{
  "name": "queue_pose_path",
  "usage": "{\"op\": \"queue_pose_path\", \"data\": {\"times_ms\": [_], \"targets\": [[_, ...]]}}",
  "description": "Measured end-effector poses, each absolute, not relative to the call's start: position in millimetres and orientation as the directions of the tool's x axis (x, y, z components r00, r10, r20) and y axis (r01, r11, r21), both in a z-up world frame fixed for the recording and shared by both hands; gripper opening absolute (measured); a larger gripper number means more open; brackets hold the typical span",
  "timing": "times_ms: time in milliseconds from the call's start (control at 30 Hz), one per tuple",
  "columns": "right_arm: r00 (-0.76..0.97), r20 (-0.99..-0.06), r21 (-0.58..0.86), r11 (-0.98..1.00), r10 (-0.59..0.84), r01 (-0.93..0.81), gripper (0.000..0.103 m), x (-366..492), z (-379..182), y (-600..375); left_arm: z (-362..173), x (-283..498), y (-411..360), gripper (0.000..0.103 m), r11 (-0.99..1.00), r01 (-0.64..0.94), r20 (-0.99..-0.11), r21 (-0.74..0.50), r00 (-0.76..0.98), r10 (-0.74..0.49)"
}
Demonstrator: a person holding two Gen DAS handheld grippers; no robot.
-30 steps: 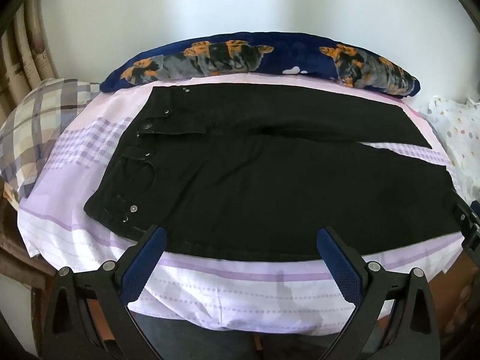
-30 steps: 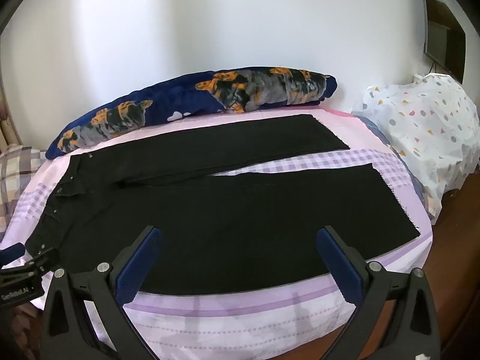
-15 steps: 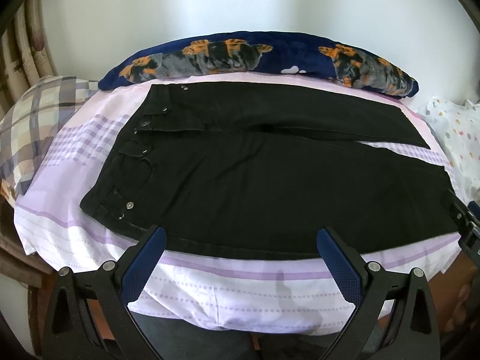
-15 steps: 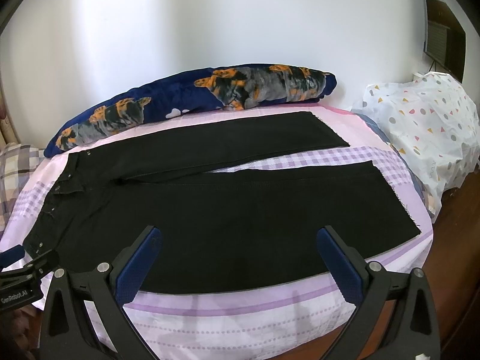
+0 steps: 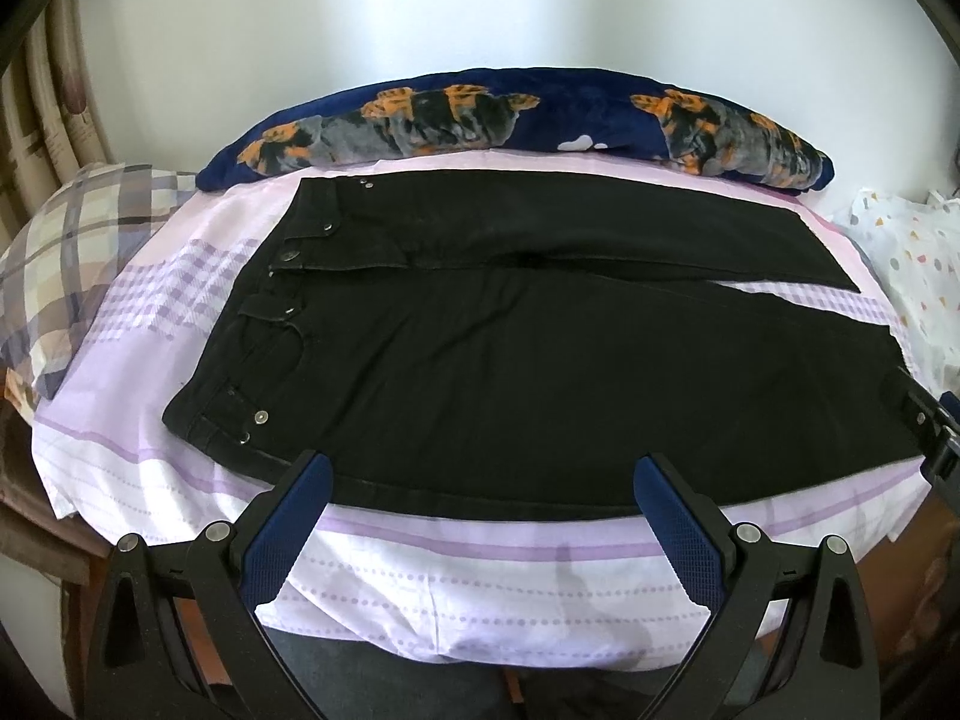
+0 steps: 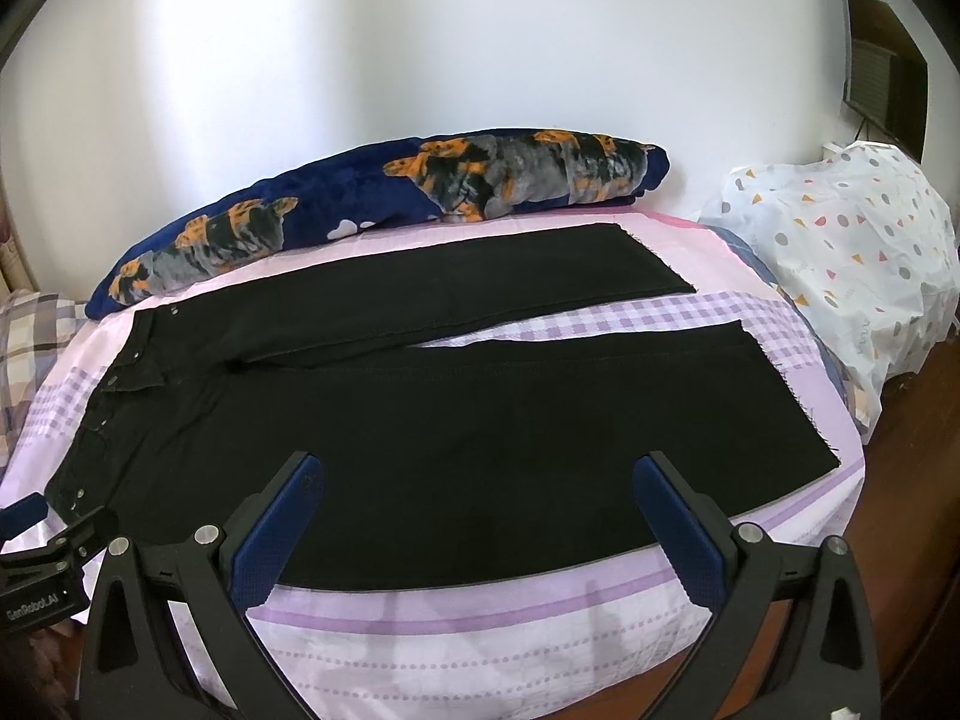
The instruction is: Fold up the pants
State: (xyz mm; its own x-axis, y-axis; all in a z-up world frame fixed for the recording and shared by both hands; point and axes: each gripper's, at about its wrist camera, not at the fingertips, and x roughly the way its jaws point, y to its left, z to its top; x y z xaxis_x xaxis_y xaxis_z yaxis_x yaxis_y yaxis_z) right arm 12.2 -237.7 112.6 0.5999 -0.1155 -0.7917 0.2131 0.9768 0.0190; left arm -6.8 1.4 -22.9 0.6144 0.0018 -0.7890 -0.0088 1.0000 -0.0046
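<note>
Black pants (image 5: 540,360) lie flat and unfolded on the bed, waistband to the left, both legs running right and splitting apart near the hems; they also show in the right wrist view (image 6: 468,420). My left gripper (image 5: 480,480) is open and empty, hovering at the near edge of the pants by the waist end. My right gripper (image 6: 480,480) is open and empty, above the near leg's edge. The right gripper's tip shows at the far right of the left wrist view (image 5: 933,420); the left gripper shows at the lower left of the right wrist view (image 6: 42,564).
The bed has a pink and lilac sheet (image 5: 480,588). A navy bolster with orange dogs (image 5: 510,114) lies along the far wall. A plaid pillow (image 5: 66,252) is at the left, a white dotted cover (image 6: 840,276) at the right.
Both grippers have drifted slightly; the pants sit a little higher in both views. The pants have not moved and both grippers stay open.
</note>
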Motion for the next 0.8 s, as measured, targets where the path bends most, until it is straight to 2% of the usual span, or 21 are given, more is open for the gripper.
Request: {"op": "queue_pose_path", "data": {"times_ms": [800], "targets": [[0.600,-0.791,0.021,0.976,-0.117,0.218,0.103,12.1,113.1,-245.7,-26.6,-7.0,2.2,0.100,1.000,-0.023,-0.804,0.010,0.594,0.021]]}}
